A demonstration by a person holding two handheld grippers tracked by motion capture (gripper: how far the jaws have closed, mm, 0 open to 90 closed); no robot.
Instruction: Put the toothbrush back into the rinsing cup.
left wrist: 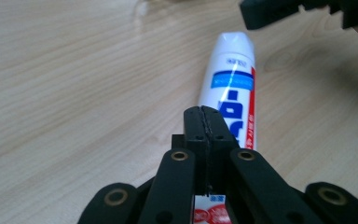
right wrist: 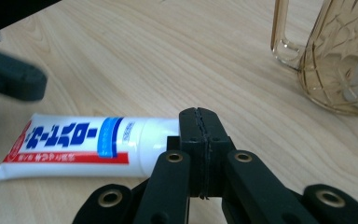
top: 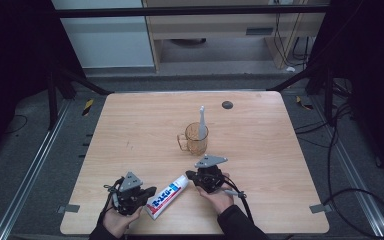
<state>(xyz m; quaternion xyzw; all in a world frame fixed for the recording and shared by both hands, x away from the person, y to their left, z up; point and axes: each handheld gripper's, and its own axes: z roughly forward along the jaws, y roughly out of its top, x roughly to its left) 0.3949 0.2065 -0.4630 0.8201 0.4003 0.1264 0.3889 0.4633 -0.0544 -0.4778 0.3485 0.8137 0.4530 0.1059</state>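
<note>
Both claws, left (top: 147,192) and right (top: 192,176), jaws together, flanking the flat-lying toothpaste tube (top: 167,196).

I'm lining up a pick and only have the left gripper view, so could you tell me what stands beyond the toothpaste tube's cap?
Observer: An amber mug stands upright past the toothpaste tube, apart from it.
Operator: Thank you. Is anything inside it?
Observer: Yes, a white toothbrush stands in it, leaning on the rim.
Operator: And is the right gripper open?
Observer: No, the right gripper has its jaws shut with nothing between them, near the tube's cap end.
</note>
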